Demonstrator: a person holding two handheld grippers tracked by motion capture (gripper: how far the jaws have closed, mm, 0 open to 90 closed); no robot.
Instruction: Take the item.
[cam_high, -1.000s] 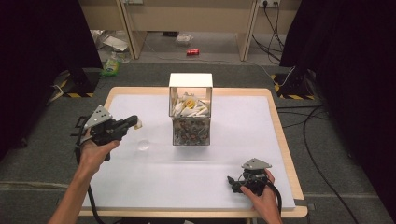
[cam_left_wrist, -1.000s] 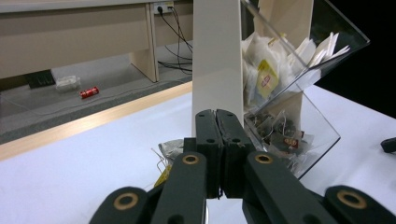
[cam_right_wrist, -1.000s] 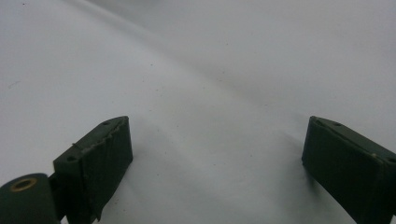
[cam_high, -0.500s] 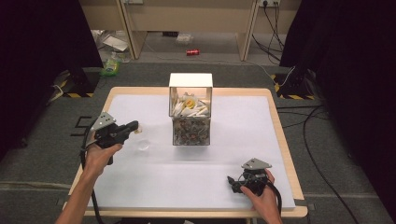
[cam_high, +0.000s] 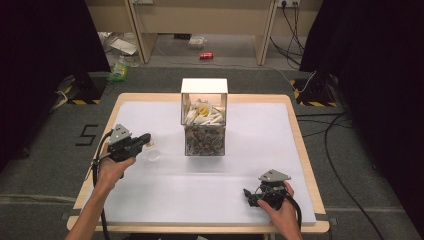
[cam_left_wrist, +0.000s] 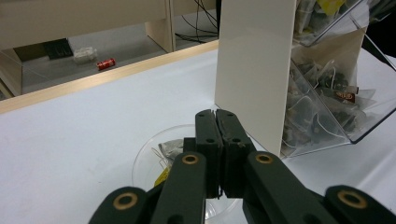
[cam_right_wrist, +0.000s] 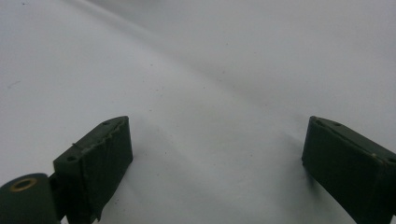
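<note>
High view first: right gripper (cam_high: 251, 196) sits near the table's (cam_high: 300, 150) front edge, jaws spread wide over bare white top, nothing between them. Further up on the left, the left gripper (cam_high: 146, 139) has its jaws pressed together, tips right over a clear dish (cam_left_wrist: 144, 161) with a tea bag (cam_left_wrist: 169, 148) lying in it. Can't tell if they pinch anything. Just beyond stands the tea bag box (cam_high: 204, 120), mid-table.
</note>
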